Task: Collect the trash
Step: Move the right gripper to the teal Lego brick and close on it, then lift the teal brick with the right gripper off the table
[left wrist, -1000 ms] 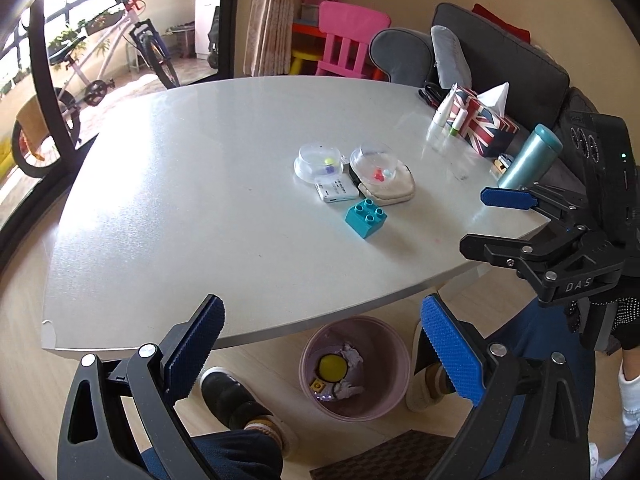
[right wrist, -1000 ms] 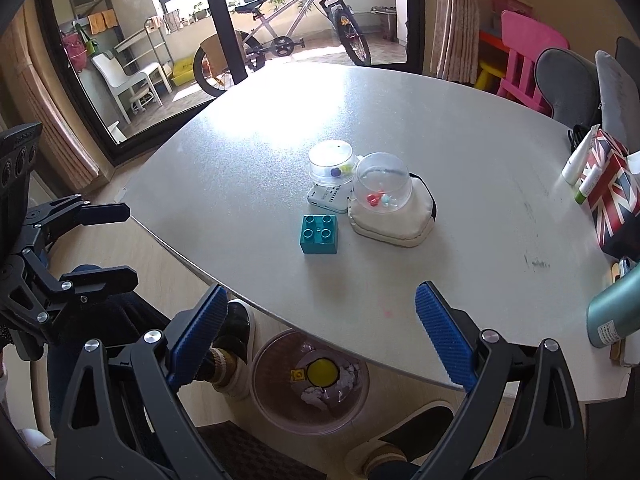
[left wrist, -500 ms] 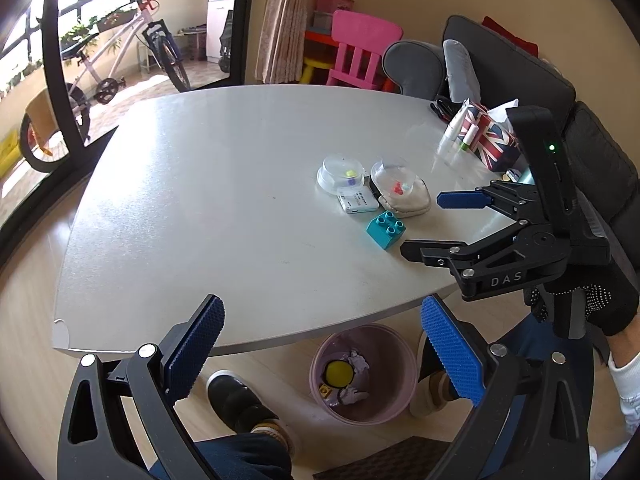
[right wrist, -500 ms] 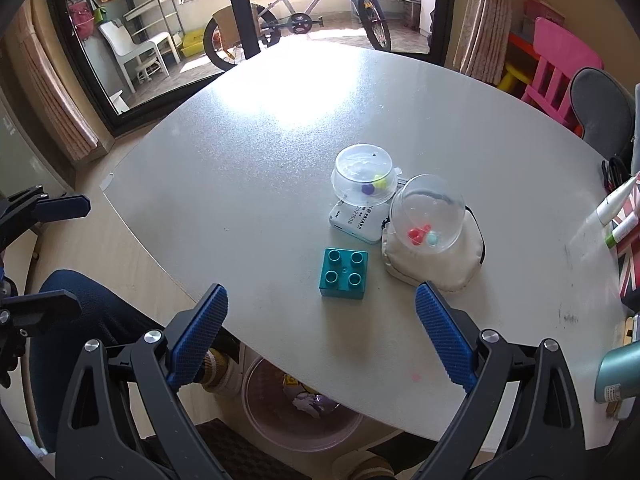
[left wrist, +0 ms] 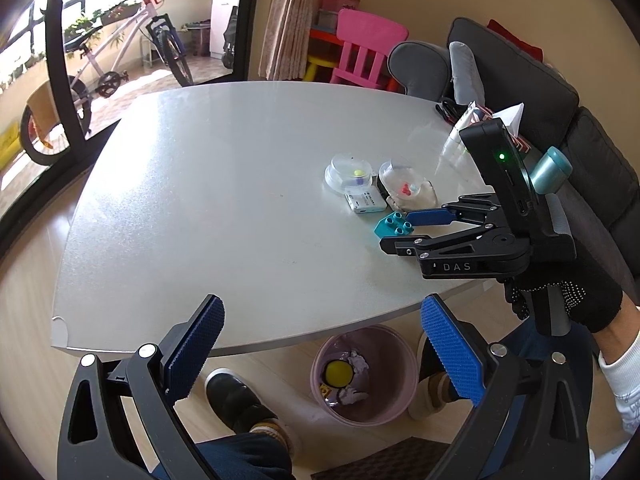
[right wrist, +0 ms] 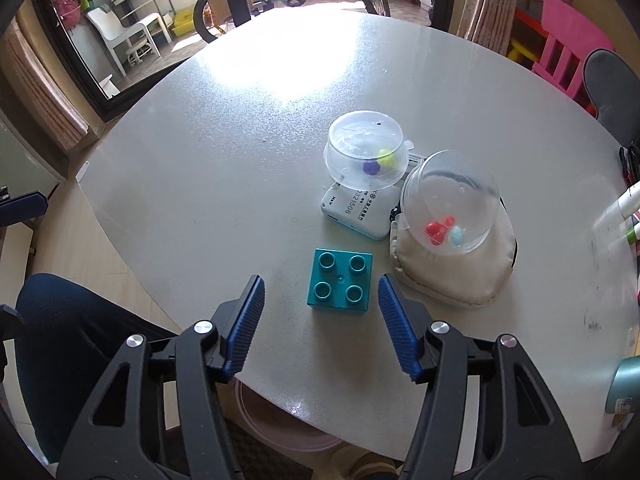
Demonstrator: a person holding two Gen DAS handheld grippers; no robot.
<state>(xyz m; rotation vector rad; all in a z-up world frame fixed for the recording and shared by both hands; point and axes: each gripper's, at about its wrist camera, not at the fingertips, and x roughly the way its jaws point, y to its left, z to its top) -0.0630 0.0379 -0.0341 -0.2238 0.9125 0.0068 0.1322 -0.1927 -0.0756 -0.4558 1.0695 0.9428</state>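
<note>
A teal toy brick lies near the front edge of the grey table. My right gripper is open, its jaws on either side of the brick's near end, not touching it; it also shows in the left wrist view beside the brick. My left gripper is open and empty, held off the table's front edge above the floor. A pink waste bin with crumpled paper and a yellow object stands under the table edge.
Two clear domed cups with small toys sit on a white box and a beige pouch. A teal bottle, a flag-print tissue box, sofa and pink chair lie beyond.
My right gripper has moved forward over the table and down to the teal brick, which now sits between its open jaws. The left gripper has drawn back and risen slightly.
</note>
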